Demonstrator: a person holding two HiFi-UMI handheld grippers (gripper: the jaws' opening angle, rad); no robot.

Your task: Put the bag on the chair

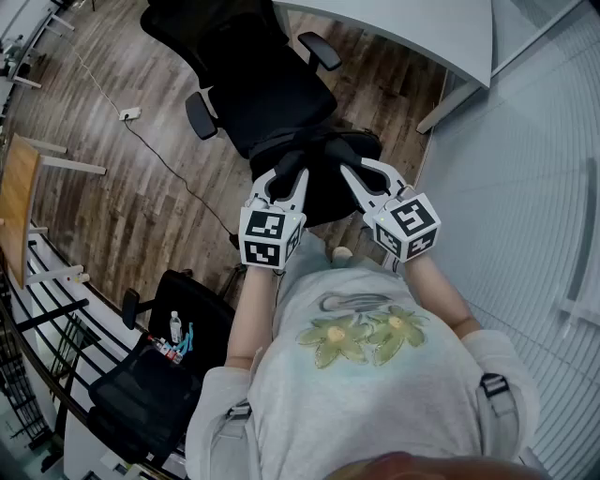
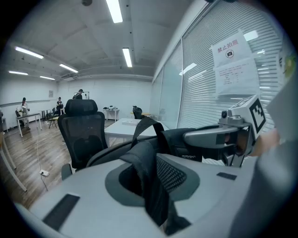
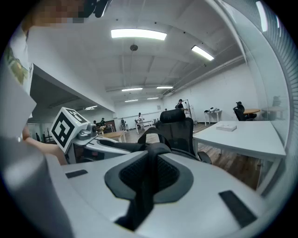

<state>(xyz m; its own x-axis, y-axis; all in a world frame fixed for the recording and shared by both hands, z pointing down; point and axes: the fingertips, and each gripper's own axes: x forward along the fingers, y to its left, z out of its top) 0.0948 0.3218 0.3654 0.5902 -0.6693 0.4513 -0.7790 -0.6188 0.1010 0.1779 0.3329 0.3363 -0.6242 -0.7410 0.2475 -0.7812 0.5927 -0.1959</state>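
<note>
Wooden floor (image 1: 159,187); black bag (image 1: 323,183) hung at the chair (image 1: 267,89) seat's front.
Both the left gripper (image 1: 292,176) and the right gripper (image 1: 349,174) were clamped on a strap of the bag. If a thin strap slipped, or the chair rolled away on the smooth floor, the bag could drop beside the seat; a white desk (image 1: 412,28) stood behind.

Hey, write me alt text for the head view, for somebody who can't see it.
Seen from above, a person holds a black bag with the left gripper and right gripper both shut on it, in front of a black office chair on a wood floor. A white desk shows at top right.
</note>
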